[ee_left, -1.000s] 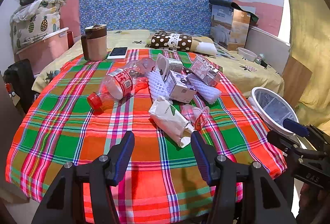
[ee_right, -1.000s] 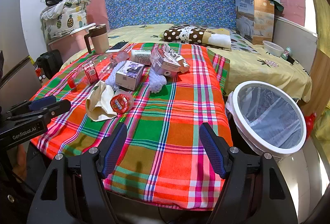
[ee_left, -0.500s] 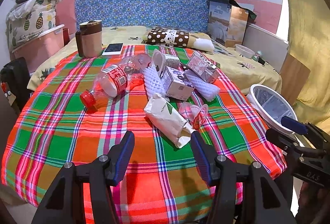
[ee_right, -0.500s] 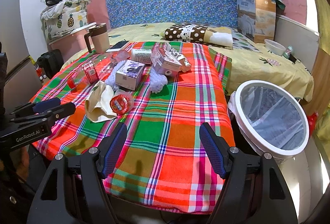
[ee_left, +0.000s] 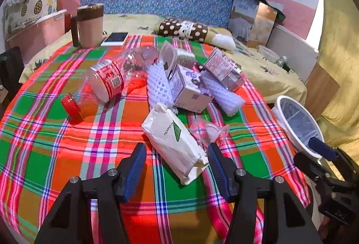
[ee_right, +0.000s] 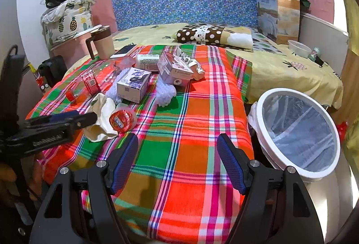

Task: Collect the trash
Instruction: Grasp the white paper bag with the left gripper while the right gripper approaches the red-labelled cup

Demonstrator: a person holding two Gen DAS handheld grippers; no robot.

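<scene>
Over the last sec the left tool (ee_left: 176, 155) has come forward and down toward the trash pile on the plaid-covered counter (ee_left: 51, 154), so the cream paper bag (ee_left: 172, 143) that sat well ahead of the tips now reaches in betw. them, its near end level w/ the blue pads. Jaws are wide apart, eased in only a touch, not pressing on anything; the bag lies slantwise betw. them, neither pad touching it as far as I can tell. Just right of the bag, near the right-hand pad, is a crumpled clear wrapper w/ red print (ee_left: 207, 130). Further ahead: purple-white carton (ee_left: 189, 90), white foam nets (ee_left: 158, 86), and off to the front-left a clear bottle w/ red label and cap (ee_left: 98, 86), on its side. The right tool (ee_right: 177, 161) hasn't budged: jaws wide apart, nothing betw. them, only bare cloth below; the white-rimmed lined bin (ee_right: 296, 131) sits just to its right, beside the counter edge. Read: left side is lining up the first pick, prob. the bag. Nothing collected yet, bin looks empty. Next needs a bit more reach, then a squeeze across the bag's width; it's soft and flat, so it may crumple or slip.
</scene>
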